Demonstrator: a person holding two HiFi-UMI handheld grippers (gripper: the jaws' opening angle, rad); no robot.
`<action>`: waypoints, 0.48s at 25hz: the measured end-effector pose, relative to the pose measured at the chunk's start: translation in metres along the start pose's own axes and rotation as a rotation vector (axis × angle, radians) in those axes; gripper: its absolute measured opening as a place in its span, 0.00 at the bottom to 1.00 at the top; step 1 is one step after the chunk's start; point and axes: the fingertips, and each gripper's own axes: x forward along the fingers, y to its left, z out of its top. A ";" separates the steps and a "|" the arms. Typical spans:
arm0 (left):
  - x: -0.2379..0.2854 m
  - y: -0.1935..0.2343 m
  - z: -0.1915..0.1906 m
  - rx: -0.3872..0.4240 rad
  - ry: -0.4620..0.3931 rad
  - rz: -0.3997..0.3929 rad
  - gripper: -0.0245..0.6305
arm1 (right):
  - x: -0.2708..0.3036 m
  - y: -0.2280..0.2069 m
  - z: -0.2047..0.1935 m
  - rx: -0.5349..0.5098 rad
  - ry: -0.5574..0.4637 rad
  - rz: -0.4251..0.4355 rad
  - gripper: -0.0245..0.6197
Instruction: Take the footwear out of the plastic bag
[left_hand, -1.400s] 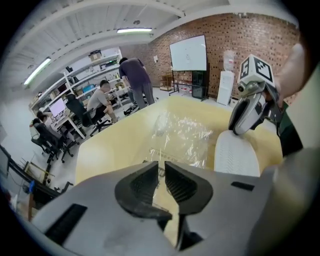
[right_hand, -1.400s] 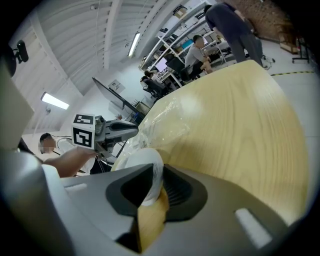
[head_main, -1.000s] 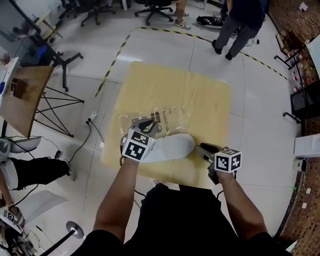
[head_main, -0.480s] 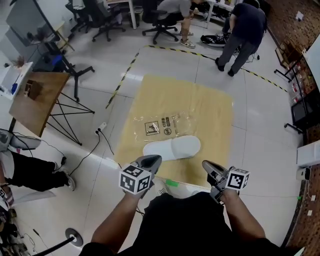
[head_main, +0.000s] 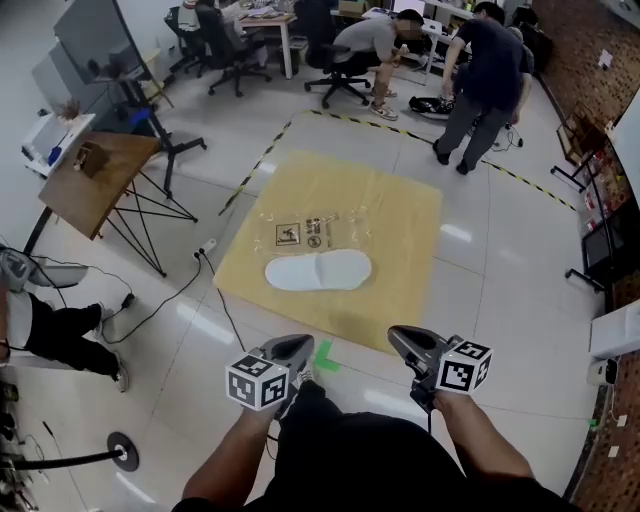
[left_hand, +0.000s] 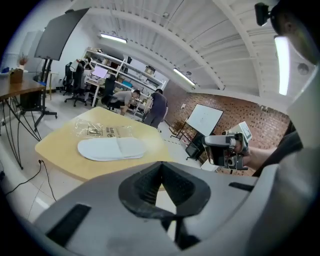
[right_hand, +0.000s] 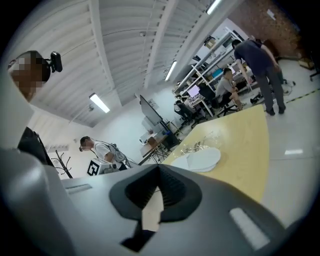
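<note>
Head view first: the table (head_main: 400, 230) is sitting out on the tiled floor, and the slipper (head_main: 318, 271) is lying flat on it, out of the bag (head_main: 320, 232) and toward the near edge. It's white, and I can't tell if it's one slipper or a stacked pair. The clear bag is lying flattened just behind it with its printed panel facing up; they're touching or very nearly so. Both grippers are hanging over the floor on the near side of the table, well apart from the slipper. The left gripper (head_main: 300, 344) is pointing at the table from above a green tape mark (head_main: 322, 355), and the right gripper (head_main: 400, 336) is doing the same off to the side. Some people are hanging around desks at the back of the room. Left gripper view: its jaws are sitting pressed together with nothing between them. The slipper and bag are showing beyond them on the tabletop, and the right gripper is poking in from the right. Right gripper view: same deal here, jaws closed up tight and carrying nothing. The slipper is lying on the table further off, with the crinkled bag just past it.
</note>
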 end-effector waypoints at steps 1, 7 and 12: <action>-0.005 -0.011 -0.004 0.005 -0.016 0.019 0.05 | -0.015 0.002 -0.007 -0.015 -0.001 0.000 0.04; -0.029 -0.084 -0.058 -0.015 -0.049 0.086 0.05 | -0.081 0.016 -0.061 0.031 0.010 0.035 0.04; -0.050 -0.131 -0.093 -0.017 -0.032 0.111 0.05 | -0.107 0.036 -0.071 0.211 -0.064 0.175 0.04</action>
